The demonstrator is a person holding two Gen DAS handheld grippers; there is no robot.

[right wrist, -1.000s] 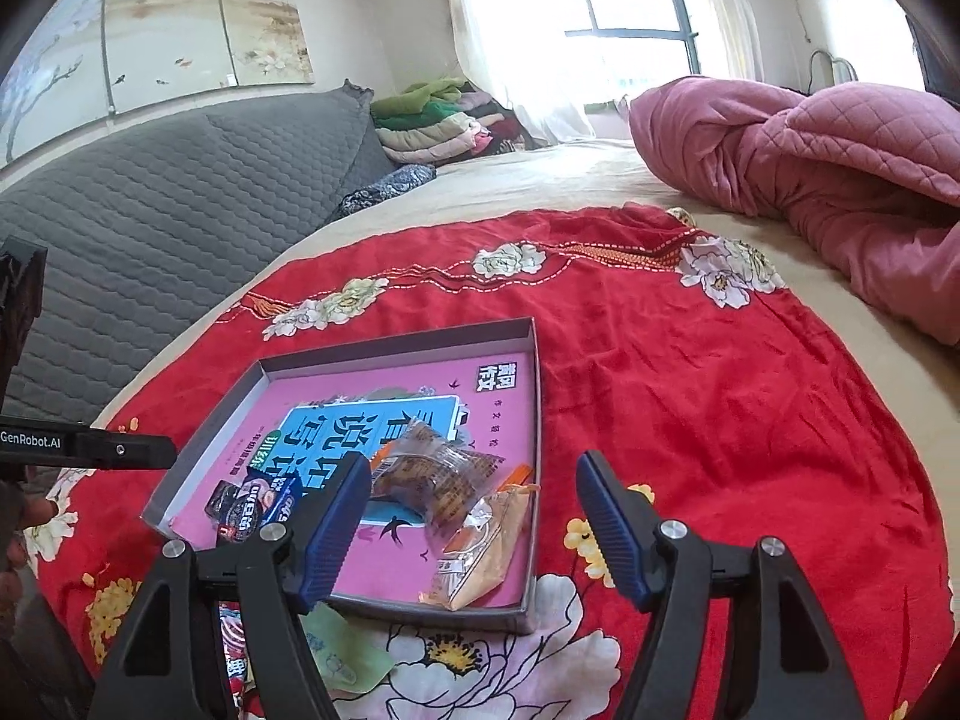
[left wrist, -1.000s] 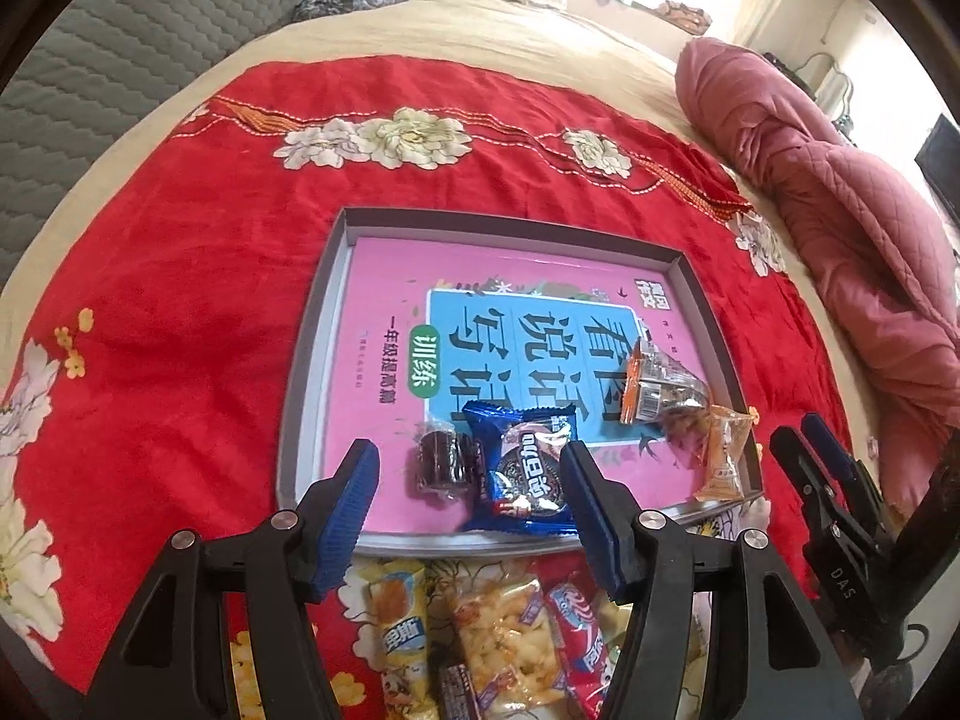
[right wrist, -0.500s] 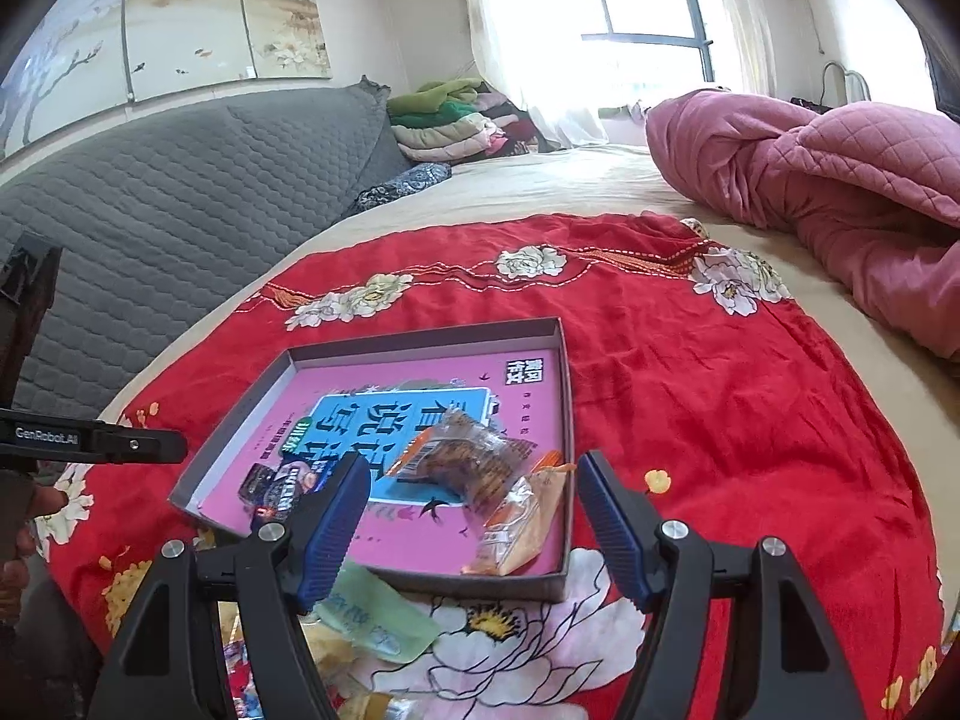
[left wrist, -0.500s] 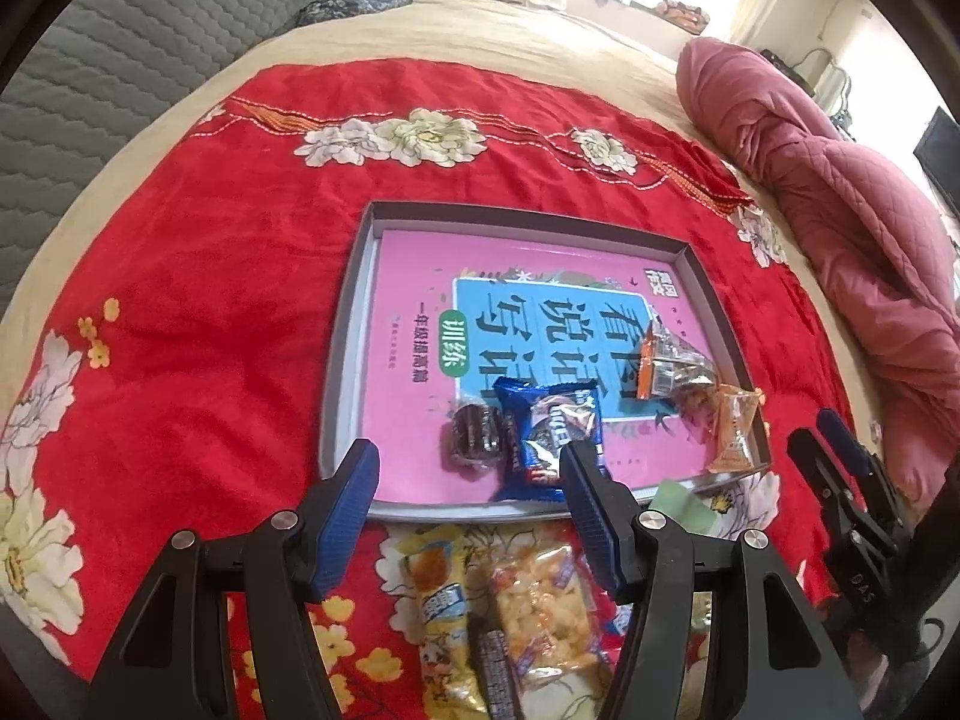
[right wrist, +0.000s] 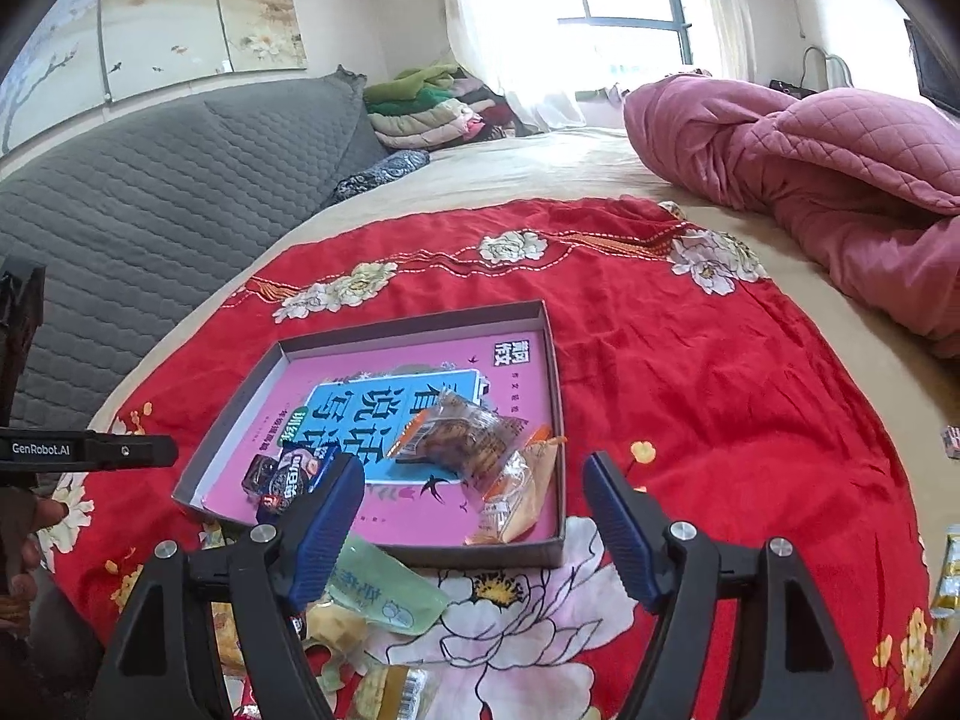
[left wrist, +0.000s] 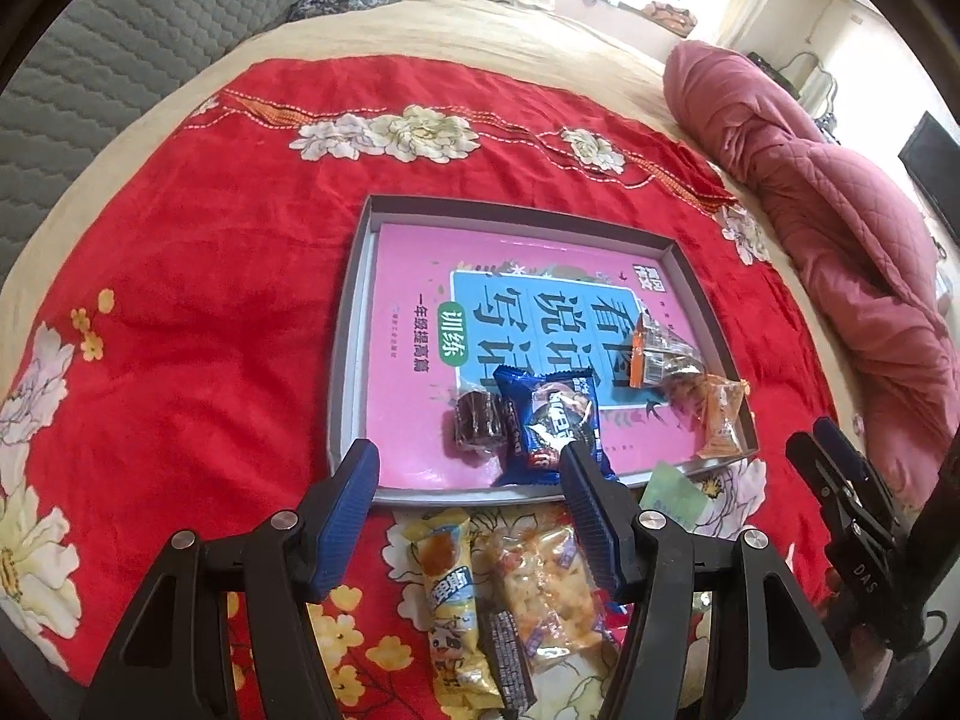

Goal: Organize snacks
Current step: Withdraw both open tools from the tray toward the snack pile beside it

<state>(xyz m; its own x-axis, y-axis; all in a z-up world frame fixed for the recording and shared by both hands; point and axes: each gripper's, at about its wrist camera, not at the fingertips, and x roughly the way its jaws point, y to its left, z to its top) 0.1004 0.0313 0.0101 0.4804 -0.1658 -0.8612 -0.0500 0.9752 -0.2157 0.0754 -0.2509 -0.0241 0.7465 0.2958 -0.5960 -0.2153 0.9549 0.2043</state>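
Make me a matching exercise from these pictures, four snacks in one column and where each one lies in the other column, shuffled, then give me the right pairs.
Things
1. blue cookie packet
2. pale green packet
3. orange-ended clear packet
4. yellow cartoon packet

Places
A. on the red cloth, just outside the tray's near right corner
B. in the tray, on the book, right-hand side
C. on the red cloth in front of the tray, between the left gripper's fingers as that camera sees it
D. in the tray near its front edge, beside a dark brown wrapped sweet

Pairs: 1-D, 2-A, 3-B, 4-C
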